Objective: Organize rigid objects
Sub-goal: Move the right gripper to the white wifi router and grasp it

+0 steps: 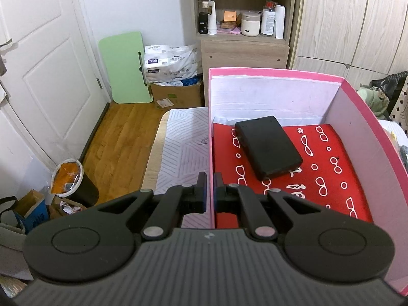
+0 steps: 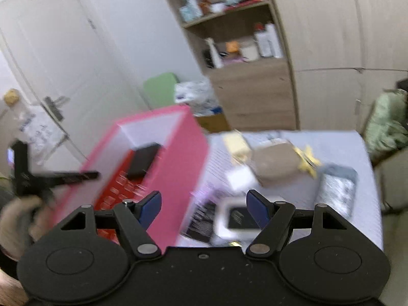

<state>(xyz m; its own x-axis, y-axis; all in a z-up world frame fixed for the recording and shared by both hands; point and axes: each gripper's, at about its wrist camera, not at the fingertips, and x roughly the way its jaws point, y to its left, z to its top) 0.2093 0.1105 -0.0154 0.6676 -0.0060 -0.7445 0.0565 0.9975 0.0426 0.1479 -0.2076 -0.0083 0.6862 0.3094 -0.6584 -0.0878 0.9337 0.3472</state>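
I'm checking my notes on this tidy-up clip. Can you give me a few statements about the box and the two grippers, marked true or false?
1. The left gripper is clamped on the side wall of the pink box. True.
2. The pink box is empty. False: a black rectangular device lies inside, on a red patterned lining.
3. The right gripper is shut on an item. False: its jaws stand wide apart with nothing pressed between them.
4. Several items lie outside the box on the white-covered table. True.
5. The black device stands upright against the back wall. False: it lies flat.
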